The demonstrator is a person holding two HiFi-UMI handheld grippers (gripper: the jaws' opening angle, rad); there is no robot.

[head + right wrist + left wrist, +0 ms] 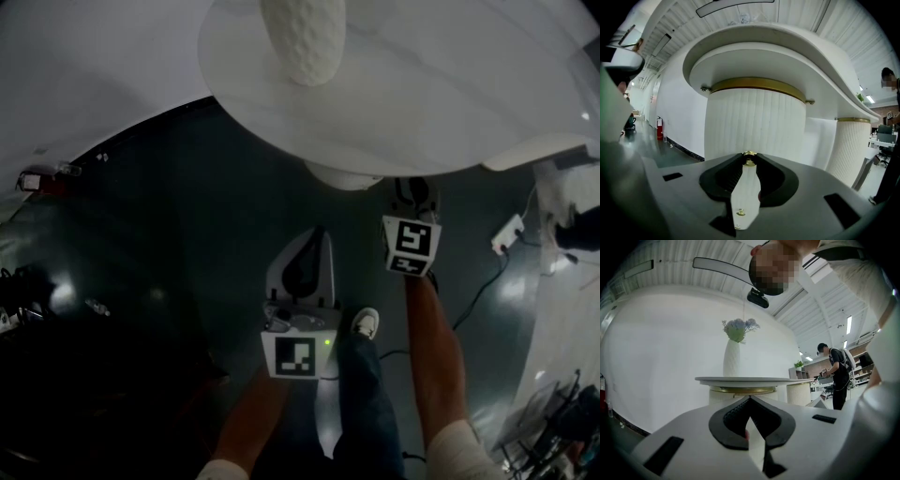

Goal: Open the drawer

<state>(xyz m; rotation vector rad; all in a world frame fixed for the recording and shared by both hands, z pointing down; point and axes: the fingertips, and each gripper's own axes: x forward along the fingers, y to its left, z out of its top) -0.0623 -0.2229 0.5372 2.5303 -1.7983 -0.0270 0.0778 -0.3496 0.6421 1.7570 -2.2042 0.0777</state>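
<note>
Big round white bench (787,47), smooth matte top with a thick rounded lip, sitting on a fat white drum (754,122) that's ribbed top to bottom with a brass band (759,84) around its upper edge. A second ribbed drum (851,145) stands off to the right. The floor (187,234) is dark and glossy. On the bench stands a tall white vase (732,357) with a bumpy texture, holding pale flowers (738,328).

The right tongs (749,154) are up against the ribbed drum under the overhang, clenched on a tiny round brass knob (749,159) right at their tips. That knob is all I can see of the drawer; its edges get lost in the ribs. The left tongs (750,398) hang back from the bench, pinched together on nothing. A cable and a white power strip (508,234) lie on the floor nearby.
</note>
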